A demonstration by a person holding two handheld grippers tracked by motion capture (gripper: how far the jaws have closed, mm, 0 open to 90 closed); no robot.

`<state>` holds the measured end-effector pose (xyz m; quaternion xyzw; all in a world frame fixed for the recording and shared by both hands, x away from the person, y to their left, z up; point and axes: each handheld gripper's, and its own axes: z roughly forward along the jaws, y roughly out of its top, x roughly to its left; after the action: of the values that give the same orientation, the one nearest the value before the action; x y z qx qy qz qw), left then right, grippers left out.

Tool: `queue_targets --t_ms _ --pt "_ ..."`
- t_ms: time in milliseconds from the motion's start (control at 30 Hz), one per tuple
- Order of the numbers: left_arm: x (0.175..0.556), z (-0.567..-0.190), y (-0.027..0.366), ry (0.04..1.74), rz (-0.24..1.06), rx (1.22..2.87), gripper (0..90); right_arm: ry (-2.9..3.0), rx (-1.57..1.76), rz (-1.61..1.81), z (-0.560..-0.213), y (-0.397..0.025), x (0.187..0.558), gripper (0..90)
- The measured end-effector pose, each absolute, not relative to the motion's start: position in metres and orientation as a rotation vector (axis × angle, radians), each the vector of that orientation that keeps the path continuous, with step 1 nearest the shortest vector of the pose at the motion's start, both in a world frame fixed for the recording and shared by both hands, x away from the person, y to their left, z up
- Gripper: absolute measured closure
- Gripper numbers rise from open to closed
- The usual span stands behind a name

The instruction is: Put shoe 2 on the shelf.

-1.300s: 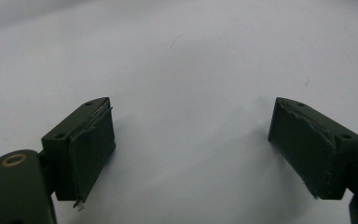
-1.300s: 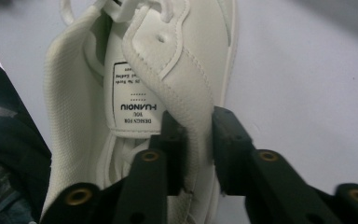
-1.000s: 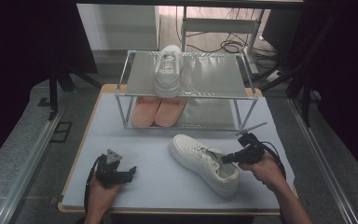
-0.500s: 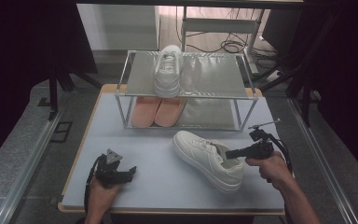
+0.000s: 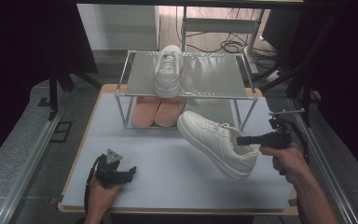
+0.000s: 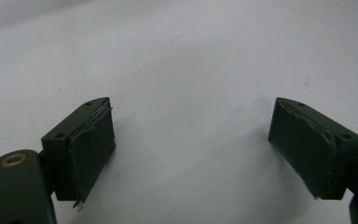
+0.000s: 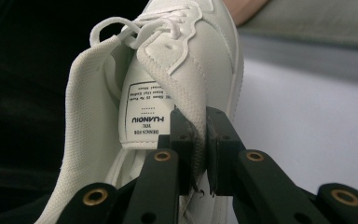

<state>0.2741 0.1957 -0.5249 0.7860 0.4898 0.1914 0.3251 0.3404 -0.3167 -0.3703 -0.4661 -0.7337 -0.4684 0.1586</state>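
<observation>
White sneaker pinched at collar by right gripper, lifted, tilted, in front of rack. Left gripper wide, empty, well left of sneaker.

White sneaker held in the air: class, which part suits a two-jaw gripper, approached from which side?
The thin collar wall at the heel of the white sneaker, from its open heel end. It fits between closed jaws, as the right gripper shows, pinching it.

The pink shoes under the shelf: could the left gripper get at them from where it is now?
Probably yes. The left gripper sits open and empty at the table's near edge, with bare table between it and the pink shoes. The rack's open front faces it, though the upper shelf leaves a low gap.
</observation>
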Motion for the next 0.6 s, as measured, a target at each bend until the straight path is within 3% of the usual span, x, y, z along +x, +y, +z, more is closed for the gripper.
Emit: queue_targets --t_ms 600 --pt "0.274 -0.525 0.196 1.284 0.500 2.065 14.2 -1.910 -1.375 -1.517 -0.315 -0.332 0.355 82.5"
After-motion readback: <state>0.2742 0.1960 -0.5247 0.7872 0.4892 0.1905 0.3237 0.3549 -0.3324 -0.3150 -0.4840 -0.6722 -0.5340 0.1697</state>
